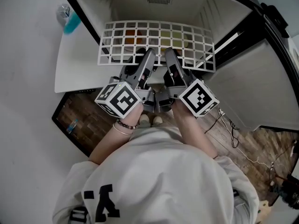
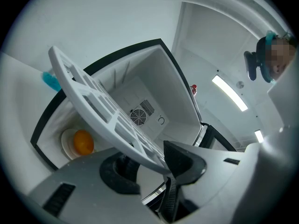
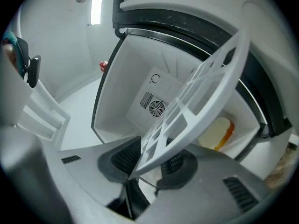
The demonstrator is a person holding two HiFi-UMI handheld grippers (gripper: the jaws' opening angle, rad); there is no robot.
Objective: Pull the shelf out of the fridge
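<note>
Left gripper [image 1: 148, 56] and right gripper [image 1: 169, 54] each pinch the front rim of the shelf [image 1: 159, 36], which is partly out of the fridge [image 1: 100, 6]. It looks like a light, stiff grid, so that rim seems the right hold, pulled level.

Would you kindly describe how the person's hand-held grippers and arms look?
The left hand-held gripper and right hand-held gripper are grey with black textured pads; each carries a white cube with black square markers. The person wears a white sweatshirt and bracelets on the left wrist.
</note>
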